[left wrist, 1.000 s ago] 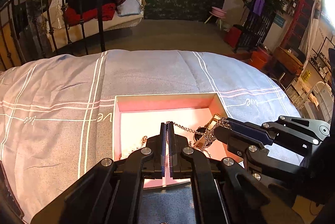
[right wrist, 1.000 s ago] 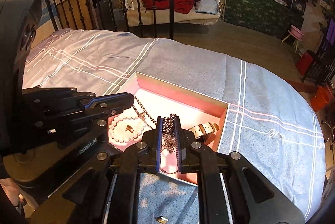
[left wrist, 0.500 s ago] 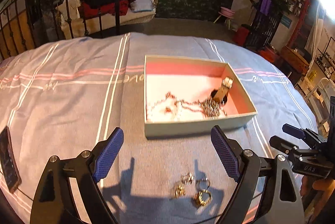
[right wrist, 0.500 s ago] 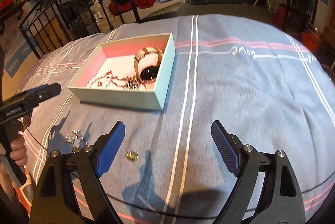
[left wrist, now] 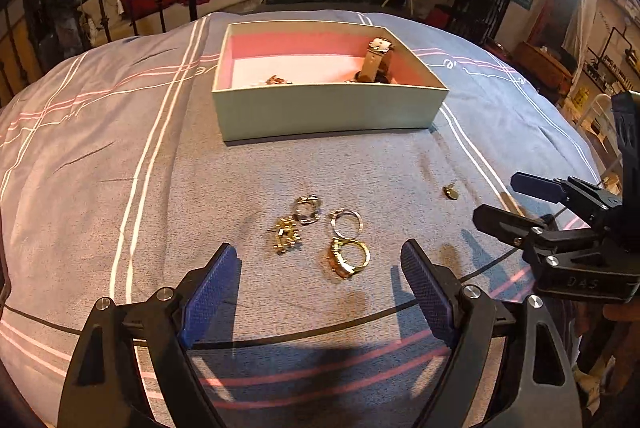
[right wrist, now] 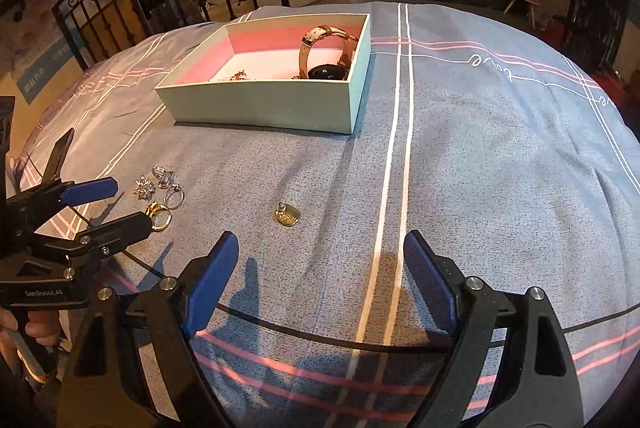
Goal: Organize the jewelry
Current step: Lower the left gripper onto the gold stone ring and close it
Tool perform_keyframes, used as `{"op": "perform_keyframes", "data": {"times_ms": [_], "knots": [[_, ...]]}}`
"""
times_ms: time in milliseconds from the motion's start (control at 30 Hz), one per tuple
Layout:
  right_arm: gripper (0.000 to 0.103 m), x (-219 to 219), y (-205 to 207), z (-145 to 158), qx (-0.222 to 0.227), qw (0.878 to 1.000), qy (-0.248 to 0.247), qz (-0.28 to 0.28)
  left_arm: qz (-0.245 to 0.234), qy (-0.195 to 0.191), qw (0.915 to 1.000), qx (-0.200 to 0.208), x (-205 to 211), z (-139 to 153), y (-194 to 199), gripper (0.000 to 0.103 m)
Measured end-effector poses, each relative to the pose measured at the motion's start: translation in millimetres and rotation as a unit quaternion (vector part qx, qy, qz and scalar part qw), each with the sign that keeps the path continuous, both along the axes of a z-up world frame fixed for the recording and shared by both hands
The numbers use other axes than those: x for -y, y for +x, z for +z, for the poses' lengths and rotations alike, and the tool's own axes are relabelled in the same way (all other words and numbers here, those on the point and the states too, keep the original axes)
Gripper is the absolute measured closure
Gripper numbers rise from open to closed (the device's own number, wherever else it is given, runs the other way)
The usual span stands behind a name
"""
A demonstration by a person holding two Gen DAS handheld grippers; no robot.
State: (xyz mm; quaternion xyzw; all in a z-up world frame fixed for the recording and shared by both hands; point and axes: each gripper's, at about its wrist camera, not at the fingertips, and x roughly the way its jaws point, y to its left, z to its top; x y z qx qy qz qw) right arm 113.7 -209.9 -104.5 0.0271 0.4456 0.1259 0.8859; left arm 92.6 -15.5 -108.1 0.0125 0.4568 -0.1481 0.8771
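A pale green box (left wrist: 328, 108) with a pink lining stands on the grey bed cover and holds a watch (left wrist: 376, 56) and chains (left wrist: 276, 80). Loose on the cover before it lie a gold ring (left wrist: 348, 260), a silver hoop (left wrist: 346, 222), a silver ring (left wrist: 307, 209) and a gold charm (left wrist: 286, 234). My left gripper (left wrist: 316, 248) has wide jaws that are closing; the gold ring lies between its tips, untouched. A gold pendant (right wrist: 287, 217) lies apart, just ahead of my right gripper (right wrist: 320, 240), which is open and empty.
A black iron bed rail (right wrist: 120, 8) stands behind the box to the left. A thin black cable (right wrist: 320, 340) runs across the cover near the front. A hand (right wrist: 36, 328) holds the left gripper's handle. The cover right of the box lies bare.
Both grippers were shut over the box, the right one on a chain. They have opened wide, pulled back and sunk toward the cover; the chain now lies in the box.
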Motion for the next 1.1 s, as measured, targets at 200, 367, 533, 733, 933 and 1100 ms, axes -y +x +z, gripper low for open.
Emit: {"op": "perform_keyframes", "data": {"times_ms": [200, 367, 533, 733, 933, 1100], "knots": [[0.016, 9.7, 0.7, -2.0, -0.004, 1.0, 0.005, -0.017, 0.003, -0.031, 0.9993, -0.021, -1.0, -6.4, 2.0, 0.045], [0.01, 16.2, 0.7, -2.4, -0.003, 1.0, 0.017, -0.022, -0.002, -0.059, 0.9979, -0.028, 2.2, -8.3, 5.1, 0.045], [0.01, 18.1, -0.7, -2.6, -0.003, 1.0, 0.018, -0.021, -0.019, -0.048, 0.9984, -0.021, 11.9, -8.3, 2.6, 0.045], [0.01, 18.7, -1.2, -2.2, -0.003, 1.0, 0.022, -0.022, -0.006, -0.07, 0.9972, -0.026, 6.5, -8.7, 5.4, 0.044], [0.01, 18.7, -1.4, -1.4, -0.003, 1.0, 0.022, -0.021, -0.021, -0.072, 0.9969, -0.025, 12.5, -8.6, 6.0, 0.034], [0.01, 16.5, -0.2, -1.9, -0.005, 1.0, 0.016, -0.02, -0.035, -0.065, 0.9971, -0.017, 16.1, -8.9, 1.3, 0.036]]}}
